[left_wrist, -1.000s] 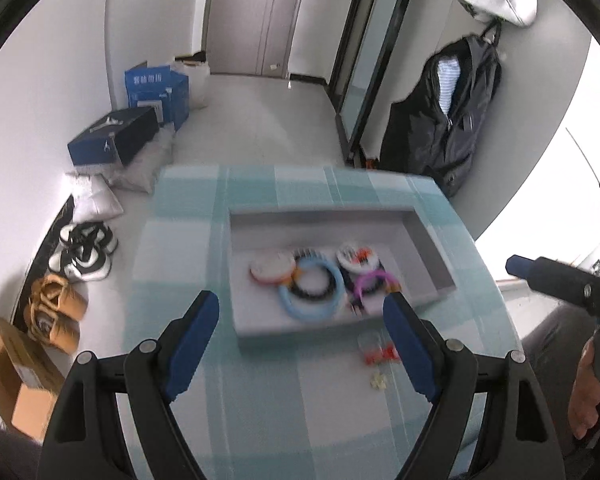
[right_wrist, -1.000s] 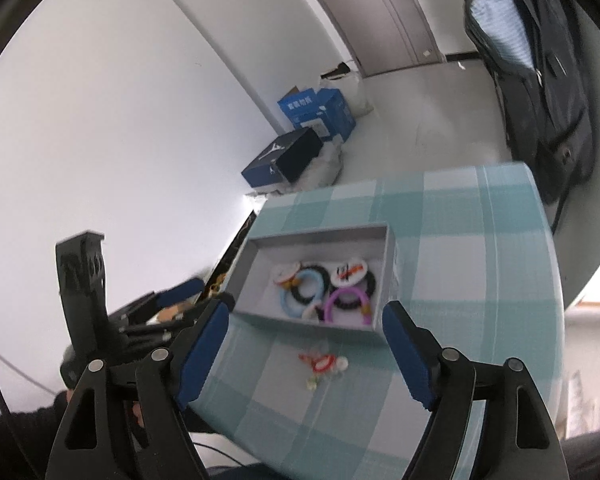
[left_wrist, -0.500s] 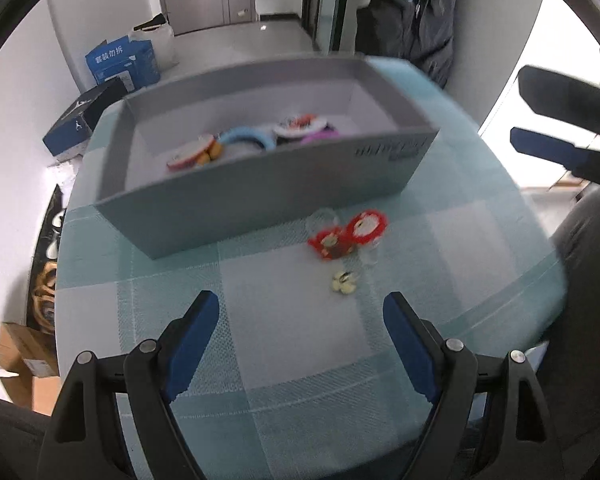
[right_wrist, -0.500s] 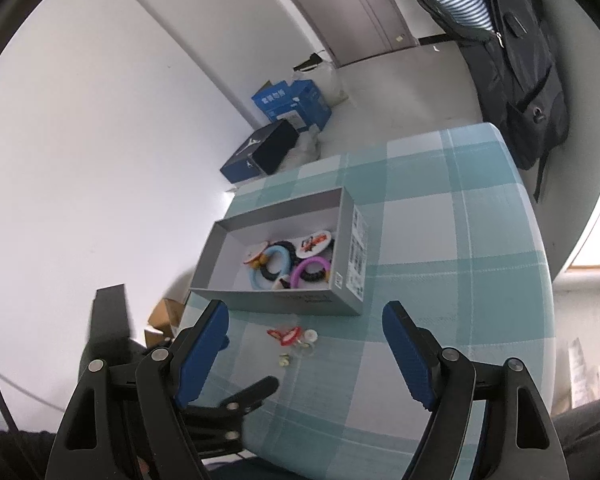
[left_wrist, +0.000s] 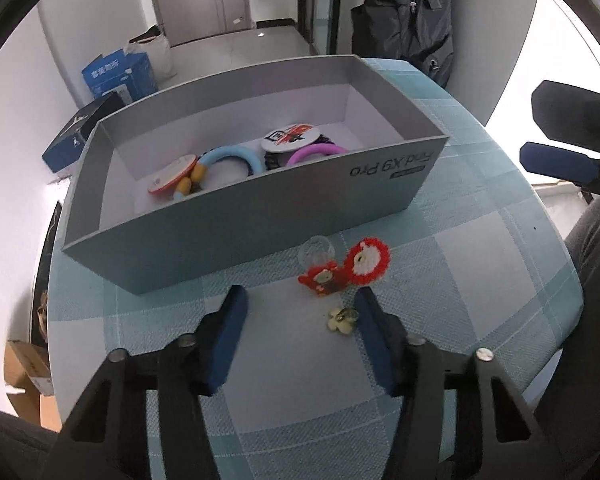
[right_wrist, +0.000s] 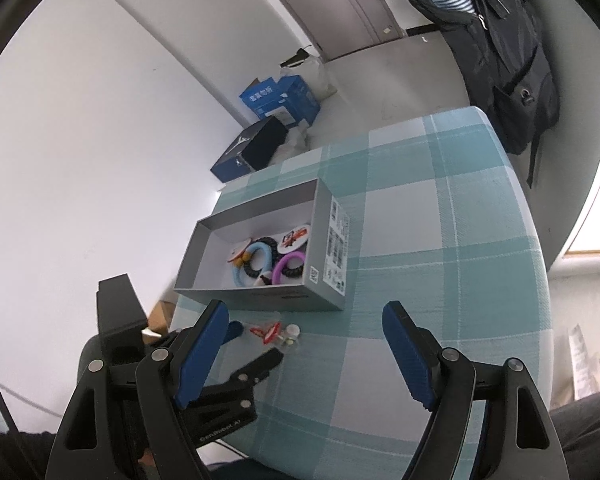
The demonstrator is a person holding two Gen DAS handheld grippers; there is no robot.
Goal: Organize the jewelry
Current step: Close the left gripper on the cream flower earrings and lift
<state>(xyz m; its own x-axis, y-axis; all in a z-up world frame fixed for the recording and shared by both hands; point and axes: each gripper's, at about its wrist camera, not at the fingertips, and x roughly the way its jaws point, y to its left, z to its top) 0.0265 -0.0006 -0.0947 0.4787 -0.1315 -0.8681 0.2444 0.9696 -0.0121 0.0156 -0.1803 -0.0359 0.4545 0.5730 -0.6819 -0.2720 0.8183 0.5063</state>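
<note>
Jewelry box (left_wrist: 236, 216) long axis across left view; left hand-held gripper (left_wrist: 300, 300) narrowing, apparently gripping nothing; right (right_wrist: 304, 316) apart.

White walls (right_wrist: 100, 140), pale floor (left_wrist: 236, 46)

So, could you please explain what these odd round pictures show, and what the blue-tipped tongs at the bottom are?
Each picture comes from a fisheye camera fixed on a hand-held two-finger gripper; a person holds one in each hand. The left gripper has just been narrowing its jaws over a small yellow flower charm, not yet pinching it. The right gripper hangs open, empty. On the checked tablecloth stands a grey phone box with bracelets and badges inside; beside it lie red knitted trinkets.
</note>
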